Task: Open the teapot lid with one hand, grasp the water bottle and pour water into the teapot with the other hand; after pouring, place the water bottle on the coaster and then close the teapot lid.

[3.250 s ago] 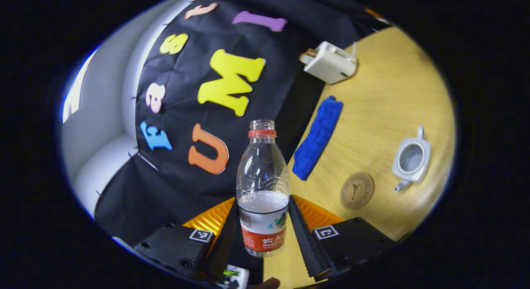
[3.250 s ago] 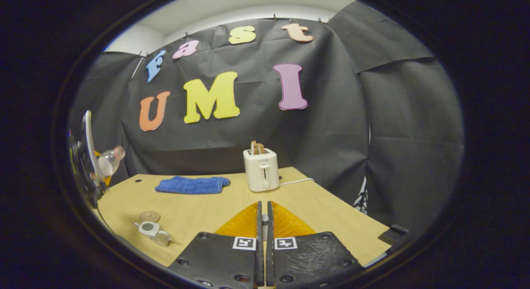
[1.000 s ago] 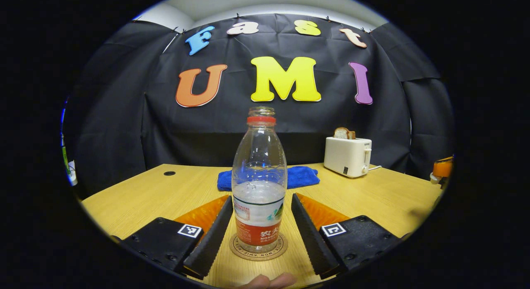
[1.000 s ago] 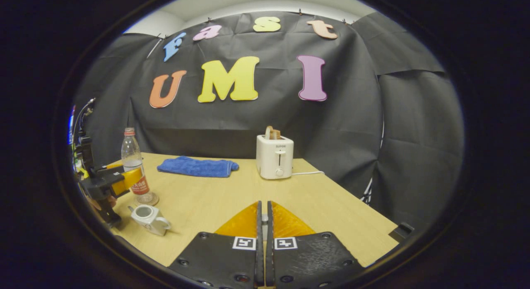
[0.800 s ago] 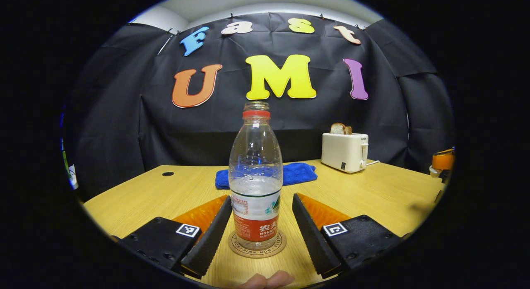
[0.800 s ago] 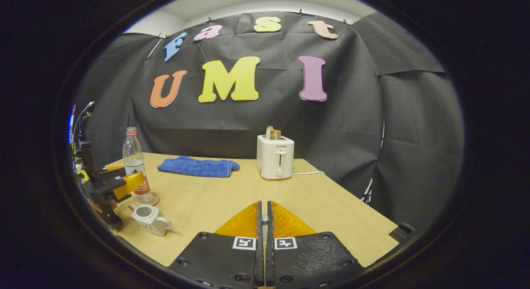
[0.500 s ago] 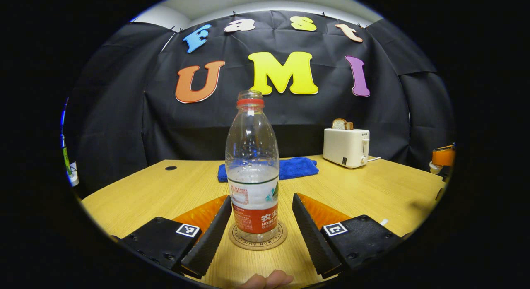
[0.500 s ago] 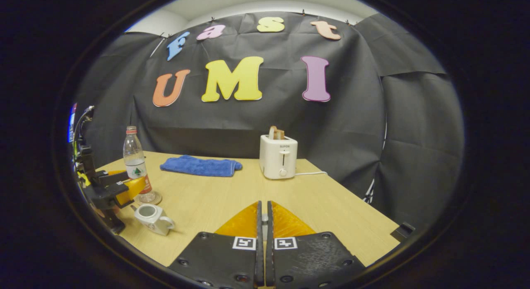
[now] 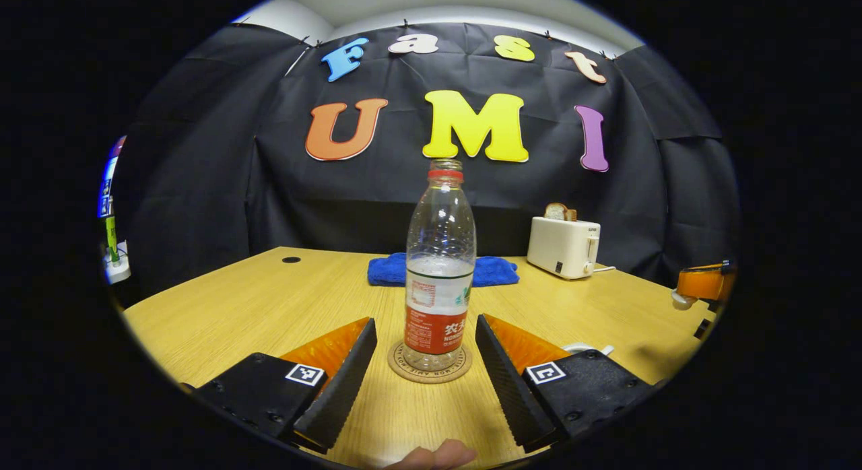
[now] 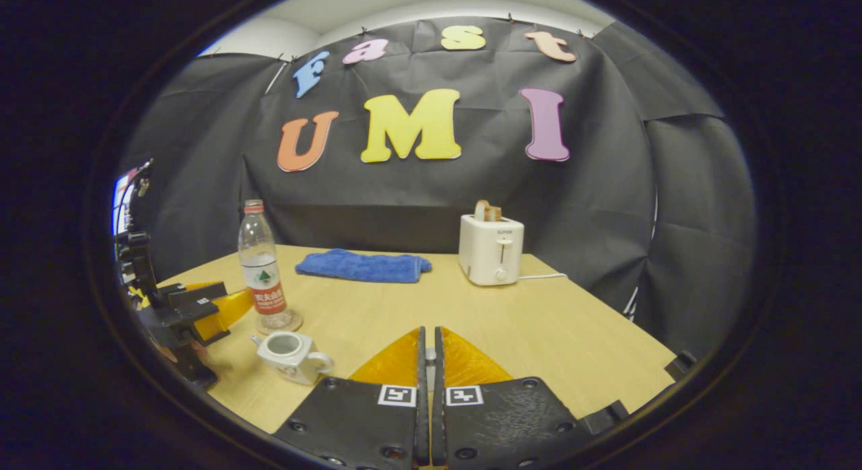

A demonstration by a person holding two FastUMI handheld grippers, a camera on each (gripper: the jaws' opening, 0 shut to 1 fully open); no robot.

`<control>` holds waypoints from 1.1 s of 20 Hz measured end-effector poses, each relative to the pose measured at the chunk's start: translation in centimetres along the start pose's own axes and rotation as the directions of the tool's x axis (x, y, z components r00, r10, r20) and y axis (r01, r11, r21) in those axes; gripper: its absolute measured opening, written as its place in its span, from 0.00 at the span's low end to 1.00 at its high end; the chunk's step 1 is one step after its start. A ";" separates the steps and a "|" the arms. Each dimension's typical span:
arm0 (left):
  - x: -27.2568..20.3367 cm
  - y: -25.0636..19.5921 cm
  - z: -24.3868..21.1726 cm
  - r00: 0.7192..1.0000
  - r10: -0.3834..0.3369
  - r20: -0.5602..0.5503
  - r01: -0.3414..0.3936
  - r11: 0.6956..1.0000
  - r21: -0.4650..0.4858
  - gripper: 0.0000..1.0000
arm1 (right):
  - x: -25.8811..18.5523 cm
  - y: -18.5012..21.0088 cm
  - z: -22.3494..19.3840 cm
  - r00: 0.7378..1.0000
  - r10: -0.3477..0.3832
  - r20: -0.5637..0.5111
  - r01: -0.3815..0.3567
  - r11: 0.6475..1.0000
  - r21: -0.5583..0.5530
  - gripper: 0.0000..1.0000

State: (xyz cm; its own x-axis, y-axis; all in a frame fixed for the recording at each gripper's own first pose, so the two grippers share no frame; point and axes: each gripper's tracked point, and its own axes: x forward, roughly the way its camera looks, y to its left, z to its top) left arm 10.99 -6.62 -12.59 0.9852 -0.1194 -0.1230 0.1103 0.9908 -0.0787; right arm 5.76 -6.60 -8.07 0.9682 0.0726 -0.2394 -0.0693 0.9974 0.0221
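The clear water bottle (image 9: 439, 275) with a red label stands upright and uncapped on the round coaster (image 9: 429, 372). My left gripper (image 9: 425, 324) is open, its fingers either side of the bottle's base, neither touching it. In the right gripper view the bottle (image 10: 261, 271) is on the coaster (image 10: 291, 322), the left gripper (image 10: 195, 308) beside it. The white teapot (image 10: 288, 352) sits lidless in front of the coaster. My right gripper (image 10: 429, 352) is shut on a small grey piece, the teapot lid's knob. In the left gripper view the right gripper (image 9: 700, 285) hovers at far right, the white lid (image 9: 680, 299) under it.
A blue towel (image 10: 363, 266) lies at the back of the wooden table (image 10: 552, 335). A white toaster (image 10: 490, 249) with bread in it stands to the towel's right, its cord trailing right. A person's fingertip (image 9: 438, 453) shows behind the left gripper.
The left gripper set the tilted bottle upright on the coaster, let go, then drew back from it. The right gripper stayed shut, and the teapot now sits nearer the middle of its view.
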 end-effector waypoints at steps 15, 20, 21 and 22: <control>-8.7 7.8 6.6 0.998 0.066 0.005 -0.066 0.998 -0.015 0.94 | 2.3 12.2 0.1 0.971 0.234 -0.044 -0.234 0.972 -0.003 0.01; -10.9 9.6 8.7 0.995 0.089 0.034 -0.089 0.996 0.000 0.93 | 2.9 14.4 -0.8 0.965 0.253 -0.062 -0.253 0.967 0.001 0.01; -10.9 9.5 8.9 0.996 0.084 0.038 -0.084 0.996 -0.007 0.93 | 3.1 14.7 -1.1 0.965 0.255 -0.070 -0.255 0.967 0.000 0.01; -11.1 9.3 8.9 0.996 0.076 0.039 -0.076 0.997 -0.011 0.93 | 3.2 15.0 -1.2 0.964 0.256 -0.074 -0.257 0.966 -0.003 0.01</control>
State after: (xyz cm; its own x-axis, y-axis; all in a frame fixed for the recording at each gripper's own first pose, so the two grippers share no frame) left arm 2.29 4.54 -3.14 0.9951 -0.0409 -0.0903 0.0337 0.9962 -0.0805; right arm 7.53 8.58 -9.67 0.8975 0.3260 -0.2969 -0.3168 0.9451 0.0801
